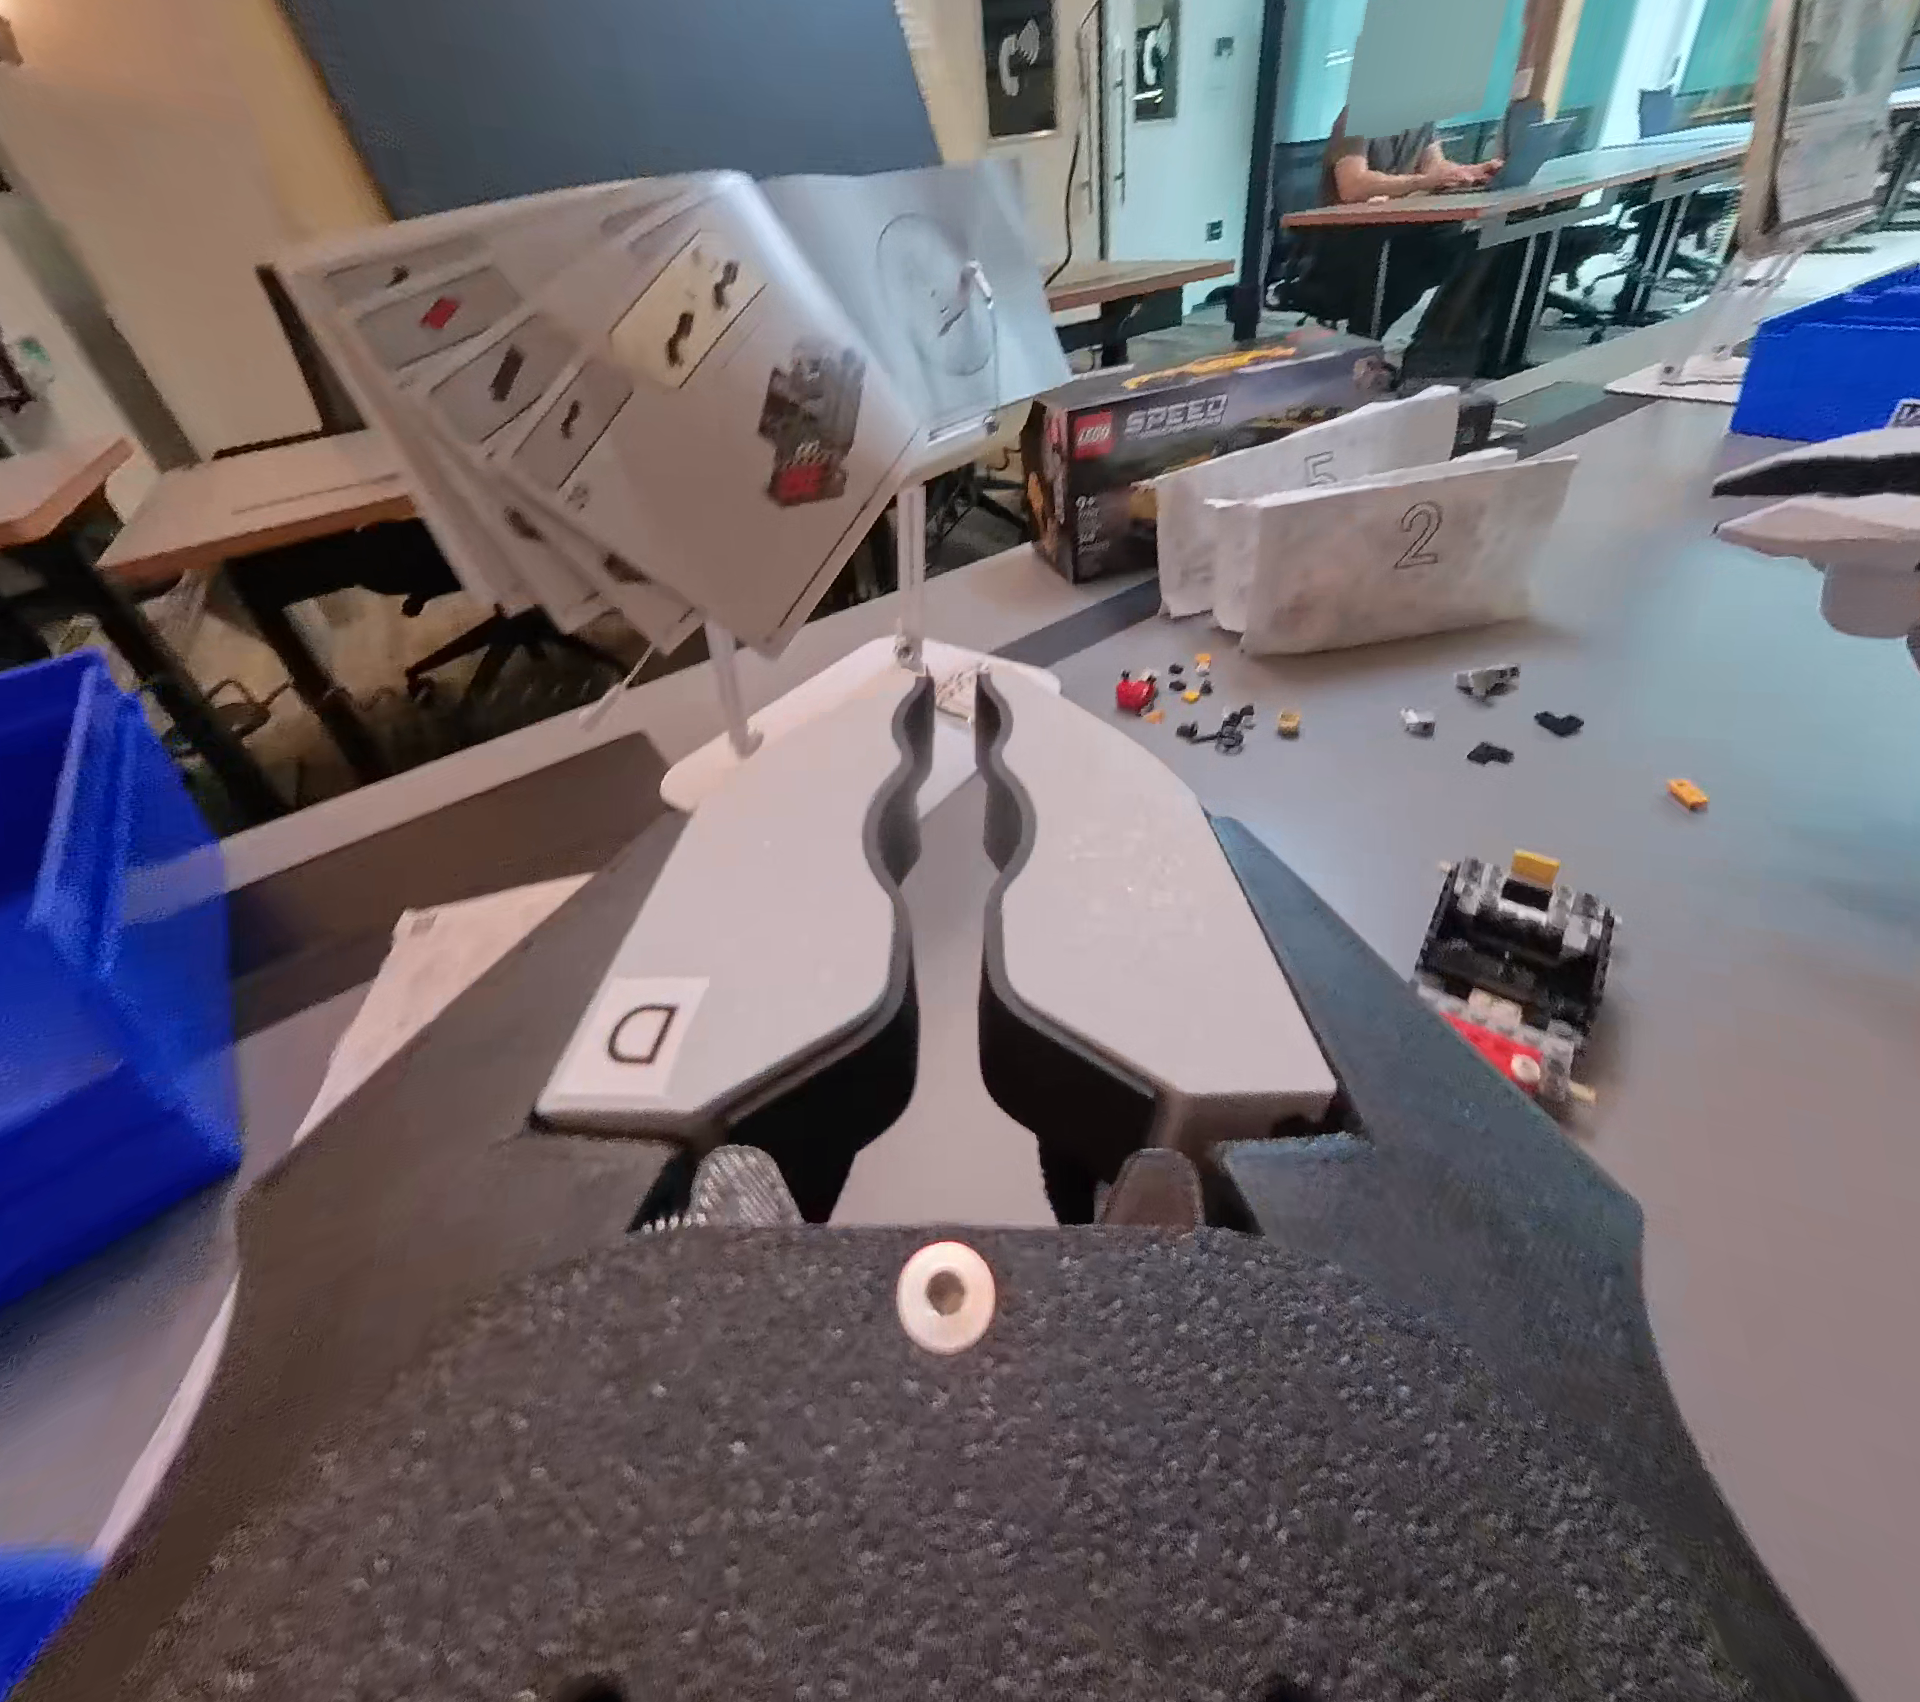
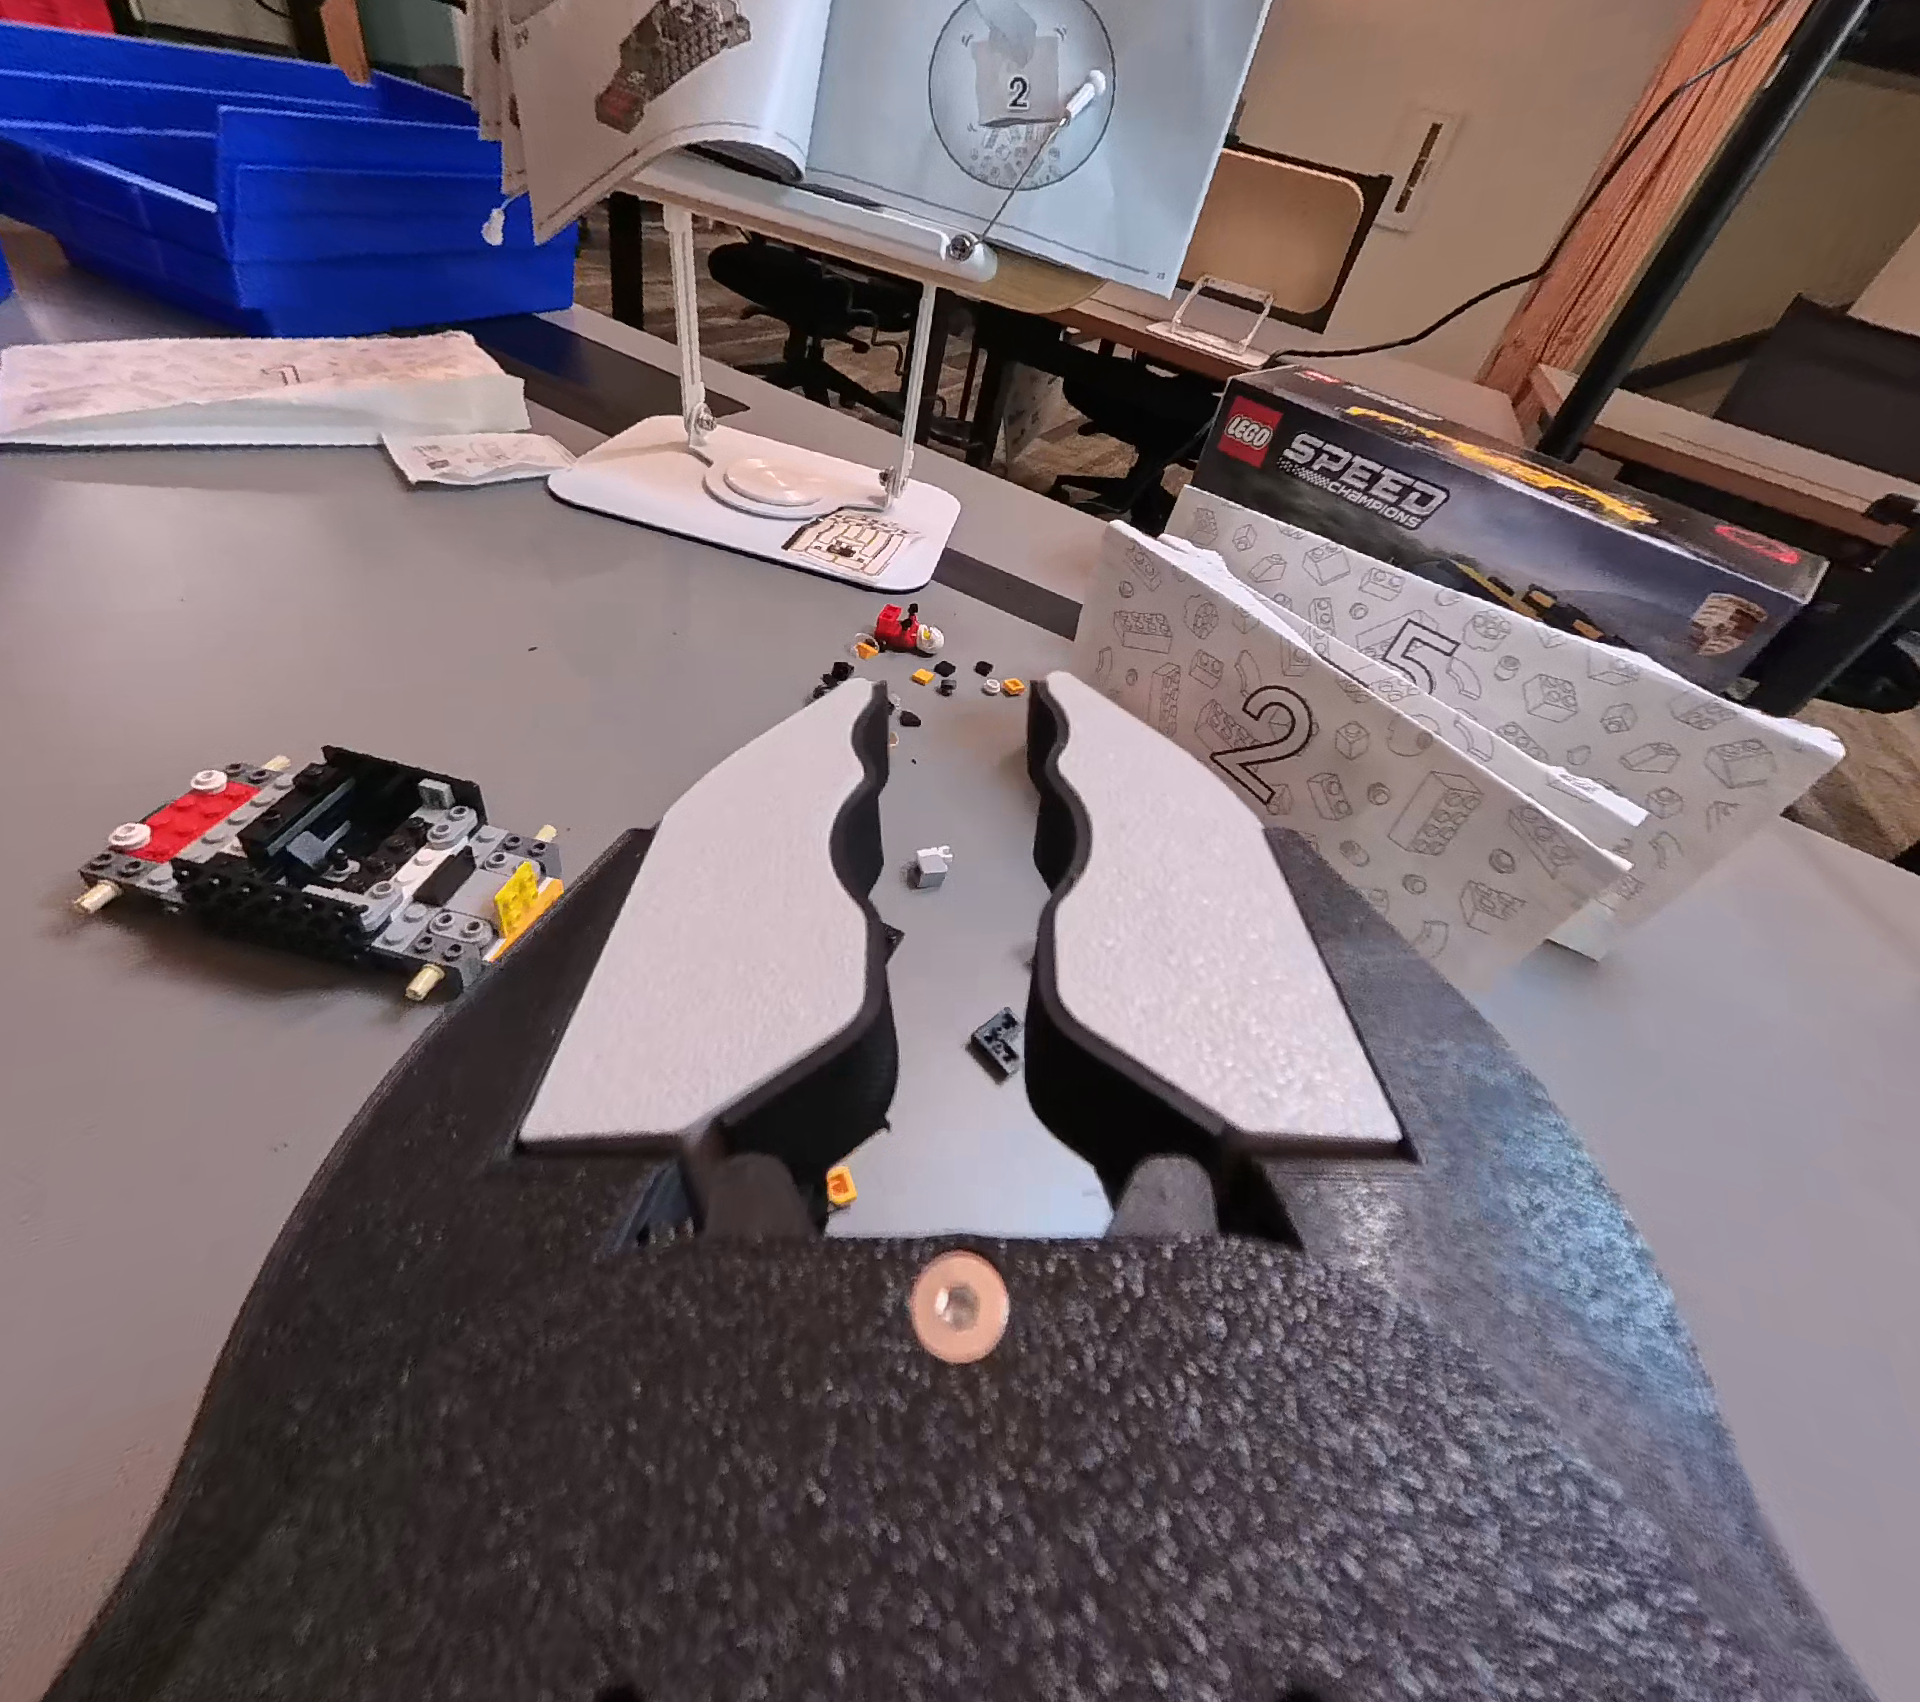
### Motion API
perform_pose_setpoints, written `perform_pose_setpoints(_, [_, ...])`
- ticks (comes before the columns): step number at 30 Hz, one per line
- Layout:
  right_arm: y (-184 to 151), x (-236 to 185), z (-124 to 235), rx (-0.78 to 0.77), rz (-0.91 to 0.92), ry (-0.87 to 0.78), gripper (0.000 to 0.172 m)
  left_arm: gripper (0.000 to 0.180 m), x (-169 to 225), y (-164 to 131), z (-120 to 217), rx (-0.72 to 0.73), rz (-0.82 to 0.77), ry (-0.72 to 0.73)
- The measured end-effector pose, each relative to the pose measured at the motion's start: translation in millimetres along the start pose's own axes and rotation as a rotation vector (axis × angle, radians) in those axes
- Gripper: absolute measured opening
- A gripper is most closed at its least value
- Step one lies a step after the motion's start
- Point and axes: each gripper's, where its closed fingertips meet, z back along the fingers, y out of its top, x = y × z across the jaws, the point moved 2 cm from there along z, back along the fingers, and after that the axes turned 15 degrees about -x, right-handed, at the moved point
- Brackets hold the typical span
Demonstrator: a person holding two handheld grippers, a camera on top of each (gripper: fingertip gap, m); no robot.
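Note:
My left gripper (image 1: 949, 702) is raised over the grey table (image 1: 1714, 821). Its fingers stand a narrow gap apart with nothing between them, and the tips point at the white base of a book stand (image 1: 727, 769). An open instruction booklet (image 1: 675, 385) rests on that stand, its left pages fanned and blurred. My right gripper (image 2: 958, 702) is open and empty, low over the table (image 2: 312, 613). A small grey piece (image 2: 928, 866) and a black piece (image 2: 997, 1041) lie on the table under its fingers. A part-built black, grey and red brick car (image 2: 312, 873) sits to its left and also shows in the left wrist view (image 1: 1512, 966).
Several small loose pieces (image 2: 914, 634) lie ahead of the right gripper. White numbered paper bags (image 2: 1351, 769) and a dark toy box (image 2: 1507, 509) stand on the right. Blue bins (image 2: 260, 198) are at the back left, one close to the left gripper (image 1: 94, 925). A person sits at a far desk (image 1: 1392, 166). My right fingertips sit around 35 cm from my left ones.

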Motion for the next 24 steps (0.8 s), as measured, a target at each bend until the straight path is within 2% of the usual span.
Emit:
perform_pose_setpoints(6, [-4.5, -4.9, -3.2, -0.008, 0.009, 0.018, 0.016, 0.000, 7.7, 27.5, -41.9, 0.060, -0.028, -0.010])
perform_pose_setpoints(10, [-5.6, -7.8, -3.6, -0.003, 0.014, 0.023, 0.003, 0.000, -7.9, 35.0, -74.5, 0.065, -0.024, 0.042])
perform_pose_setpoints(14, [-5.8, -10.1, -3.5, 0.006, 0.020, 0.022, 0.000, 0.002, -39.0, 29.5, -114.7, 0.028, 0.057, 0.082])
perform_pose_setpoints(17, [-4.4, -12.1, -3.4, 0.017, 0.035, 0.018, 0.000, 0.004, -59.6, 12.8, -138.9, -0.003, 0.145, 0.096])
perform_pose_setpoints(19, [5.1, -20.8, -8.6, 0.031, 0.123, 0.015, 0.008, 0.005, -67.3, -0.1, -149.4, -0.020, 0.194, 0.088])
perform_pose_setpoints(22, [32.9, -46.6, -32.3, 0.047, 0.413, -0.014, 0.028, 0.005, -74.0, -16.6, -157.8, -0.044, 0.183, 0.121])
perform_pose_setpoints(24, [57.1, -65.2, -59.1, 0.081, 0.602, -0.037, 0.035, 0.005, -73.8, -23.9, -158.3, -0.053, 0.173, 0.135])
